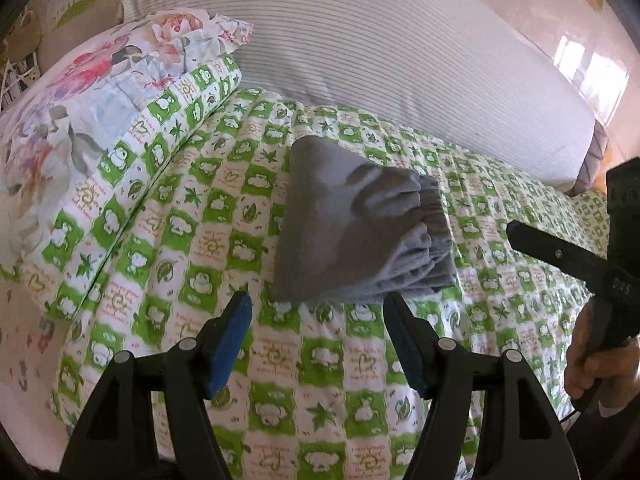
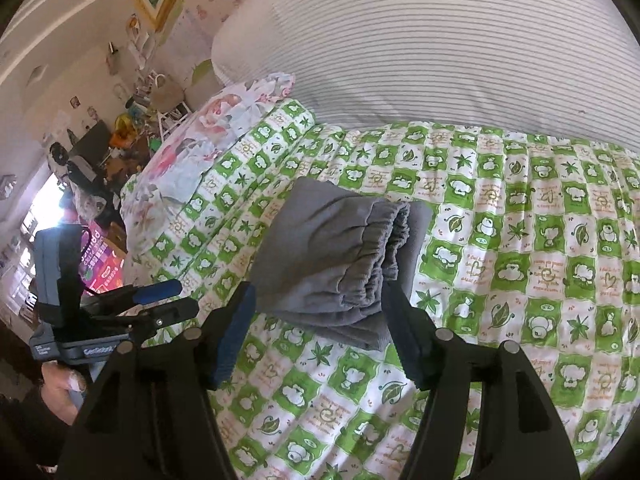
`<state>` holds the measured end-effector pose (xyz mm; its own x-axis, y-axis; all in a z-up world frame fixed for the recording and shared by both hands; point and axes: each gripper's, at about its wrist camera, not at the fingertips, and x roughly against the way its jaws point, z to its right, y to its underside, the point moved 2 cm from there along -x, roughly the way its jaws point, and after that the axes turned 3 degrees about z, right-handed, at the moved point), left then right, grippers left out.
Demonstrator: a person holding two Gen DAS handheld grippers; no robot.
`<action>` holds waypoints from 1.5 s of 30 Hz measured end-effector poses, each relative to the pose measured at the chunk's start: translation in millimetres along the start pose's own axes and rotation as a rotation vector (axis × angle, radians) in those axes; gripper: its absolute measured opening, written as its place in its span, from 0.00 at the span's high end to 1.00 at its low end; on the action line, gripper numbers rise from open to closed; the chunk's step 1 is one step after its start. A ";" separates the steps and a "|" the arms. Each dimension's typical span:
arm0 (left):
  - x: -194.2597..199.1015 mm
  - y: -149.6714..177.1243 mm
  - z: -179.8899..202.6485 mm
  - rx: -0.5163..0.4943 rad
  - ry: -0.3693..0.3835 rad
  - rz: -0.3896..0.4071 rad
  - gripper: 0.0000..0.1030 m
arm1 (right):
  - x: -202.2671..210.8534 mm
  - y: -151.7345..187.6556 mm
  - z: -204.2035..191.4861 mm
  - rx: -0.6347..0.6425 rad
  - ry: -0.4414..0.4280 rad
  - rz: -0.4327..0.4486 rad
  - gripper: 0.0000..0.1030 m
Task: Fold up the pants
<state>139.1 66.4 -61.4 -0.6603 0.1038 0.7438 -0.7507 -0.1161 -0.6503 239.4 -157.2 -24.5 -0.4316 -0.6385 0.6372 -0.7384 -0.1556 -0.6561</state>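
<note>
The grey pants (image 1: 360, 224) lie folded in a compact bundle on the green-checked quilt (image 1: 328, 360) of the bed, elastic waistband to the right. The left gripper (image 1: 318, 304) hovers just near of them, fingers released and empty. The right gripper (image 2: 316, 292) does likewise, holding nothing. A floral pillow (image 1: 80, 112) sits far left.

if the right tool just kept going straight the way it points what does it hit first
Most likely the folded grey pants, near their gathered waistband end, which lie just ahead between the open fingers of the right tool. Depth is hard to judge; it might meet the green checked quilt just short of them.
</note>
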 end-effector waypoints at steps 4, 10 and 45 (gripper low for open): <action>4.6 10.0 1.2 0.029 0.005 -0.005 0.33 | 0.1 1.7 -3.6 0.033 -0.005 -0.016 0.36; 13.5 17.2 2.9 0.031 -0.035 0.007 0.33 | 0.9 -0.3 -16.9 0.098 -0.016 -0.037 0.36; 71.9 7.7 13.5 -0.040 -0.106 0.165 0.23 | 7.3 -3.9 -40.8 0.252 -0.050 -0.090 0.35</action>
<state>86.1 59.6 -10.9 -0.7705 -0.0181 0.6372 -0.6339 -0.0838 -0.7689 217.9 -130.5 -0.9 -0.3389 -0.6492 0.6809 -0.6177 -0.3923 -0.6815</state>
